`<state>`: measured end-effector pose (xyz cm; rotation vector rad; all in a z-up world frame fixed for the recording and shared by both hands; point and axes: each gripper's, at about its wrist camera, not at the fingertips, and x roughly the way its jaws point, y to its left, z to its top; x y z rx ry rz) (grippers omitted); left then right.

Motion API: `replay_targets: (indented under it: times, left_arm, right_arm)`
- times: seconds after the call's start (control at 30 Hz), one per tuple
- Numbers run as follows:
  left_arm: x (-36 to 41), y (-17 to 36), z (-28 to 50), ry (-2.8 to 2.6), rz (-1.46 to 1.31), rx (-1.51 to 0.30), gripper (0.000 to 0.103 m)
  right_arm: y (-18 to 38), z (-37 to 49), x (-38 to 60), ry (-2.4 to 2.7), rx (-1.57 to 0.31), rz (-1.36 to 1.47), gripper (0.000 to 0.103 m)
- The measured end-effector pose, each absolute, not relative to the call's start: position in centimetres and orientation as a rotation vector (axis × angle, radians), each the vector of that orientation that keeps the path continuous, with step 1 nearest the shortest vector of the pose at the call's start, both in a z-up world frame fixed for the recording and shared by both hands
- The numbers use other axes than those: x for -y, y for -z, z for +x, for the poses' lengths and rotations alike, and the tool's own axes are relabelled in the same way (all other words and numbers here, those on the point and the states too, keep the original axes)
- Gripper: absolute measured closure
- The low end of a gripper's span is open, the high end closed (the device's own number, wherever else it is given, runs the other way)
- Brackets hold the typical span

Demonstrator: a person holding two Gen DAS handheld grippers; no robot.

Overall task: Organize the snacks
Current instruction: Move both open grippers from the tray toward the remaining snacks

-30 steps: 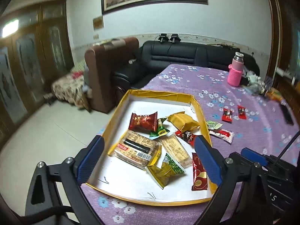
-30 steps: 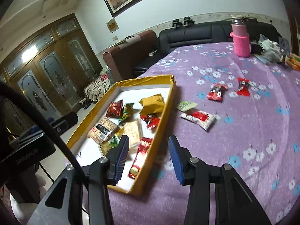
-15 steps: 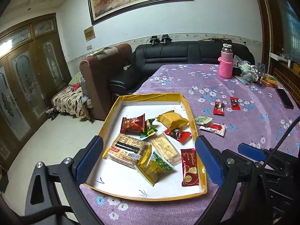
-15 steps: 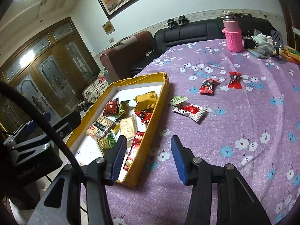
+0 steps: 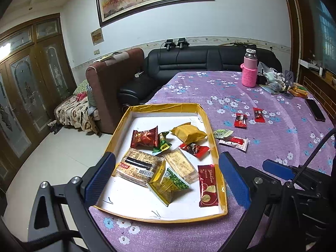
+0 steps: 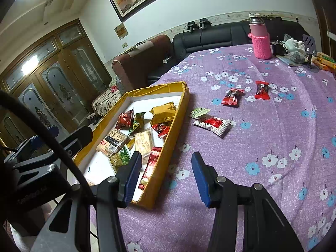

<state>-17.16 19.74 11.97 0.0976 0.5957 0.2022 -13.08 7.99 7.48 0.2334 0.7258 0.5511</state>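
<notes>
Ahead, left gripper (image 5: 166,178) spread wide and holding nothing, yellow tray (image 5: 163,106) of snacks framed between its jaws, right gripper (image 6: 166,176) likewise parted and unladen — tray's near corner by its left jaw, four loose snacks (image 6: 212,124) on the purple tablecloth (image 6: 273,126) well beyond its jaws.

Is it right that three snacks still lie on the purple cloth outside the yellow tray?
Not three: four. The right wrist view shows a green packet, a white-and-red packet and two red candies on the purple cloth, outside the yellow tray.

Glossy foil snack wrappers (image 5: 145,139) lie in a cardboard tray (image 5: 161,218) on matt floral cloth (image 6: 262,130).
</notes>
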Motion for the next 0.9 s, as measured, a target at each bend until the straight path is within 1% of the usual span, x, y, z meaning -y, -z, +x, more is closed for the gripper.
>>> replay_targets:
  times: [0.43, 0.57, 0.6, 0.67, 0.77, 0.9]
  left_arm:
    - [-19.9, -11.3, -16.7, -0.161, 0.071, -0.619, 0.004]
    - [-21.4, -11.4, -16.6, -0.088, -0.011, -0.625, 0.004]
    - [-21.8, -11.5, -16.7, -0.081, -0.029, -0.619, 0.004]
    - [-22.9, -11.6, -16.7, -0.07, -0.066, -0.604, 0.004]
    - [-24.1, -11.6, -16.8, -0.039, -0.126, -0.589, 0.002]
    - [-24.8, -11.2, -16.6, 0.009, -0.172, -0.576, 0.001]
  right_arm:
    - [-7.2, -12.6, -7.5, -0.527, -0.739, 0.244, 0.052]
    - [-8.3, -11.6, -5.5, -0.484, -0.715, 0.249, 0.052]
    - [-8.7, -11.2, -4.6, -0.462, -0.707, 0.25, 0.051]
    - [-9.3, -10.0, -2.8, -0.413, -0.708, 0.249, 0.047]
    - [-9.5, -7.5, -0.3, -0.345, -0.738, 0.238, 0.047]
    - [-8.4, -4.1, 0.6, -0.305, -0.798, 0.225, 0.047]
